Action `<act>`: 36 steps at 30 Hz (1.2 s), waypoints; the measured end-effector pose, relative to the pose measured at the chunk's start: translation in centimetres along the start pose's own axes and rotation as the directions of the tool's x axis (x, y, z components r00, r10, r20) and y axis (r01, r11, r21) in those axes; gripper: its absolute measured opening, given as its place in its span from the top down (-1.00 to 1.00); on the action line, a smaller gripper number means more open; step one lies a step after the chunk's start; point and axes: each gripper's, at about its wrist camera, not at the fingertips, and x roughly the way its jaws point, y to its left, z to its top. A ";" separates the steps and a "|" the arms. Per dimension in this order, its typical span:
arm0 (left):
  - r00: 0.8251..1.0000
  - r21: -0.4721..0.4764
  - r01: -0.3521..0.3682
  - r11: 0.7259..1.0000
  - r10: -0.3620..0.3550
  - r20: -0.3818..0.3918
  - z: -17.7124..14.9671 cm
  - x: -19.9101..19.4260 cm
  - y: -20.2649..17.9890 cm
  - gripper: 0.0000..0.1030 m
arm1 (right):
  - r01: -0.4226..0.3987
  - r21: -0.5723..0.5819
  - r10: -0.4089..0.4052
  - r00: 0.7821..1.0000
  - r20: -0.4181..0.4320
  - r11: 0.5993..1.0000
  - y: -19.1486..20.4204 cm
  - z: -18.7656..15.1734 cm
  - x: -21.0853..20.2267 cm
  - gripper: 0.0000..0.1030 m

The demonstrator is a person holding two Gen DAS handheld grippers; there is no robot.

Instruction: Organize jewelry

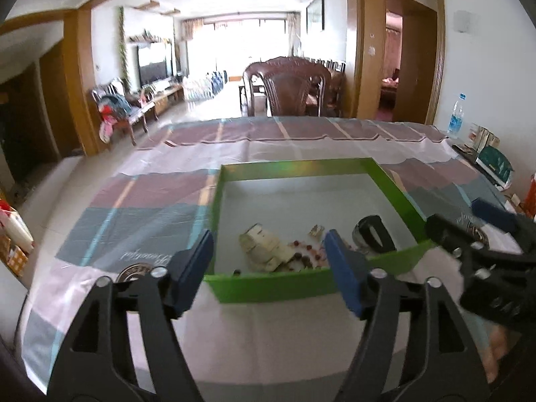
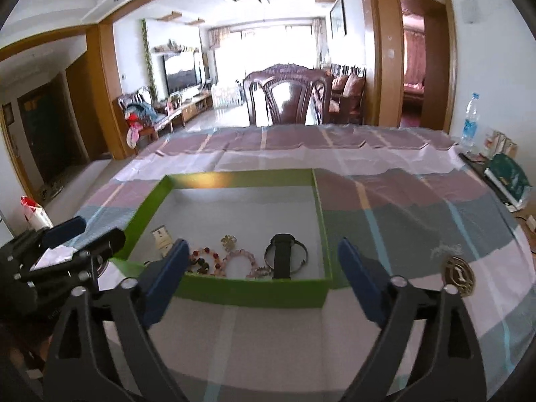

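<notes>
Left gripper (image 1: 268, 264) released, blue pads spread, nothing between them; hovering at the near wall of the shallow green cardboard tray with grey floor (image 2: 254, 293). Right gripper (image 2: 261, 273) likewise spread and empty, just short of the same wall.

Inside the tray, along its near wall: pink bead bracelet (image 2: 239, 258), dark red bead string (image 2: 204, 259), black-strapped round watch (image 2: 283, 254), small gold ornament (image 2: 228, 241), pale card-like piece (image 2: 160, 236). Outside the tray to its right, only a round brass-coloured emblem (image 2: 459, 276), possibly printed on the plaid tablecloth (image 2: 402, 207). Judged nearly finished, unless that emblem is jewelry.

Tray's far half bare. Open cloth around the tray on every side; walls low, easily cleared from above.
</notes>
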 end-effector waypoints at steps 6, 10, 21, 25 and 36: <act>0.998 0.009 -0.055 0.998 0.054 0.041 -2.9 -4.1 -0.2 -0.72 | 0.067 0.020 -0.067 0.997 0.029 0.998 0.4 -2.9 -3.0 -0.81; 0.995 0.008 -0.072 0.997 0.071 0.063 -4.7 -5.5 -0.6 -0.81 | 0.082 0.023 -0.083 0.996 0.045 0.996 0.6 -4.7 -3.9 -0.81; 0.997 -0.014 -0.067 0.998 0.068 0.048 -5.4 -5.7 -0.9 -0.92 | 0.113 0.021 -0.114 0.992 0.052 0.993 0.3 -5.4 -4.5 -0.86; 0.997 -0.002 -0.060 0.998 0.060 0.054 -5.3 -5.9 -1.3 -0.92 | 0.126 0.025 -0.127 0.990 0.053 0.992 0.1 -5.5 -4.7 -0.86; 0.997 0.004 -0.051 0.999 0.050 0.055 -5.4 -6.0 -1.5 -0.92 | 0.137 0.022 -0.138 0.989 0.055 0.990 0.1 -5.5 -4.7 -0.86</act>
